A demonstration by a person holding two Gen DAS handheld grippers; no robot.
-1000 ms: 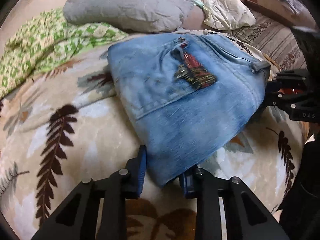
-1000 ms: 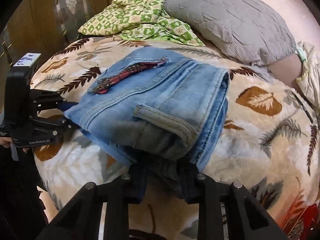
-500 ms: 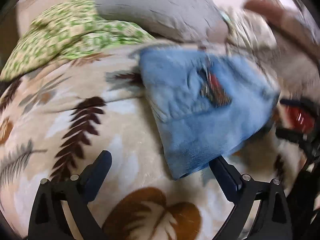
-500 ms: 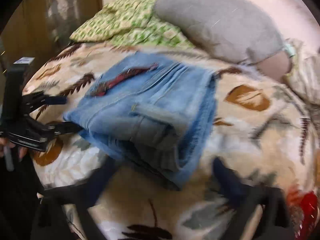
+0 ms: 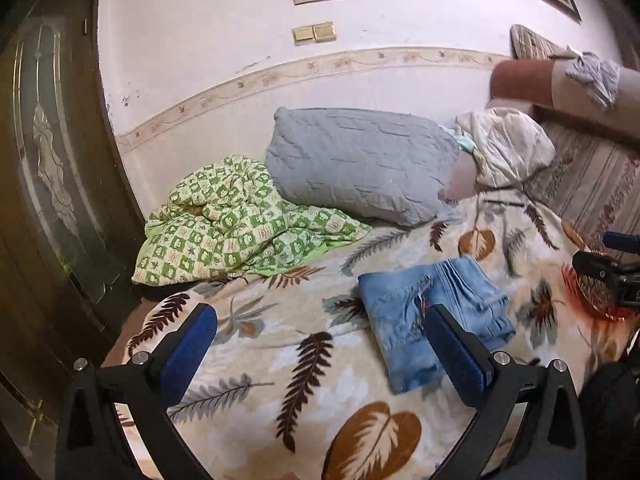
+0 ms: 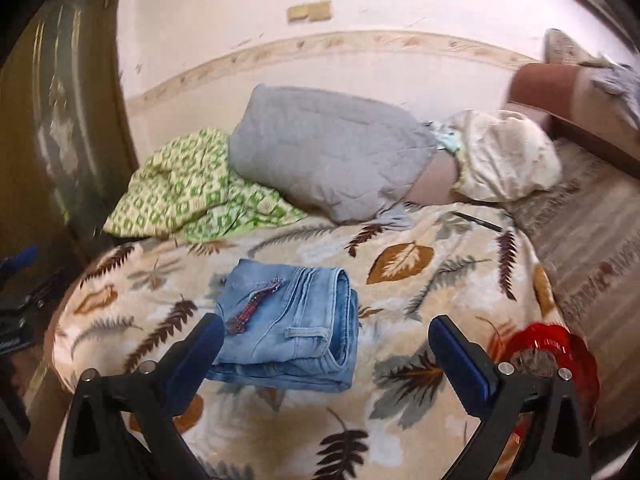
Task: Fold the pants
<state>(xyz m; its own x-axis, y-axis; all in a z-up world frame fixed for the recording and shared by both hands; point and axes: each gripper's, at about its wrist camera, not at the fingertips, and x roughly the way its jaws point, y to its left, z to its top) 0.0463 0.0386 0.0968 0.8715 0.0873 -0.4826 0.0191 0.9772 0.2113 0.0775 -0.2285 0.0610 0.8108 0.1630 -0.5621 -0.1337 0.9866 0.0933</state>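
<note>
Two claws hang above a bed, both spread wide with nothing between their blue pads. The left claw (image 5: pixel 320 344) and the right claw (image 6: pixel 326 354) each point down toward a pair of blue jeans (image 6: pixel 292 324), which lies apart from both on a leaf-patterned blanket (image 6: pixel 420 280) near the bed's front edge. The jeans are folded into a compact, thick rectangle with stacked layers showing at one end, a belt loop and a small red plaid trim on top. Judging by that tidy bundle and the empty claws, the folding looks finished and the pants have been set down to rest. Behind them, against a pale wall, sit a grey pillow (image 5: pixel 360 164), a crumpled green checked quilt (image 5: pixel 228 224) and a cream bundle of cloth (image 5: pixel 508 148). A red round object (image 6: pixel 548 344) lies at the blanket's right edge.
</note>
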